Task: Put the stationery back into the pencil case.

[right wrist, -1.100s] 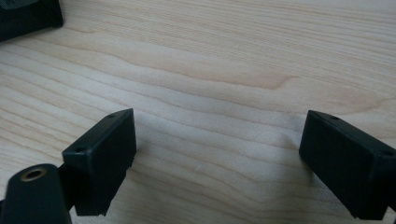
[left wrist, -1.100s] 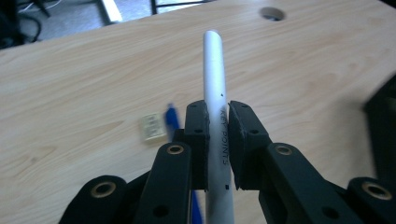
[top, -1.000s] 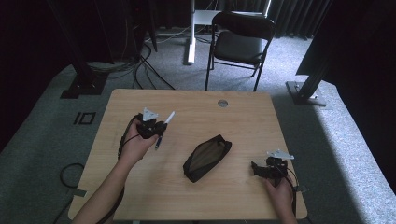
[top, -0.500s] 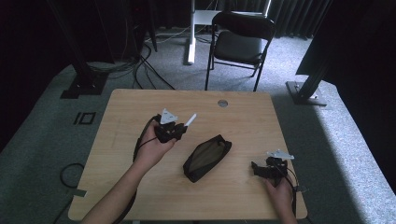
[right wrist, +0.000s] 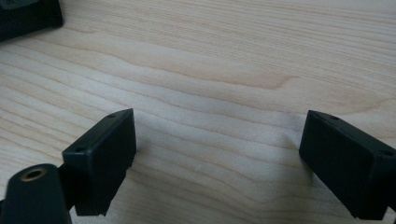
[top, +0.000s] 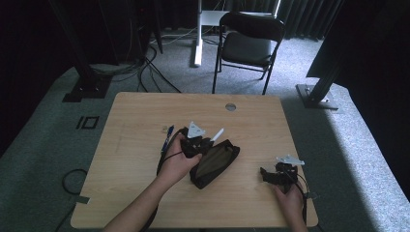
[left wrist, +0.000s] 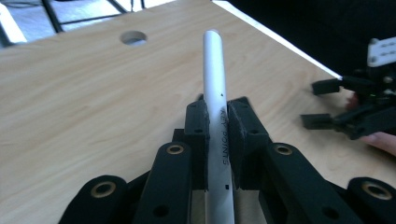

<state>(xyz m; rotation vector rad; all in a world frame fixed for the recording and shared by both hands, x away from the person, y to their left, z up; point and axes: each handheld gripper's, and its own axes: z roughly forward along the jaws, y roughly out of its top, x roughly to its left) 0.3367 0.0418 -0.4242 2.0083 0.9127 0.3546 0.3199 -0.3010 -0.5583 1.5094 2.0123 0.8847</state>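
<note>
Left tongs (top: 207,143): pressed on a white pen (left wrist: 215,93), which sticks out past the pads; held over the near-left end of the pouch.
White pen: pinched mid-barrel, its tip slanting up and away above the pouch (top: 214,163).
Pouch: black, lying slantwise at mid-surface, its top facing up; whether anything is inside cannot be told.
Right tongs (right wrist: 219,163): spread wide with bare wood between the pads, low over the near-right part of the surface (top: 145,116).
Blue pen (top: 167,137): flat on the wood just left of the left hand (top: 178,162).
Open room: wide bare wood at far left and along the far edge, apart from a round hole (top: 230,107); a clear strip lies between pouch and right tongs.
Edges: the right tongs sit near the near-right corner.
</note>
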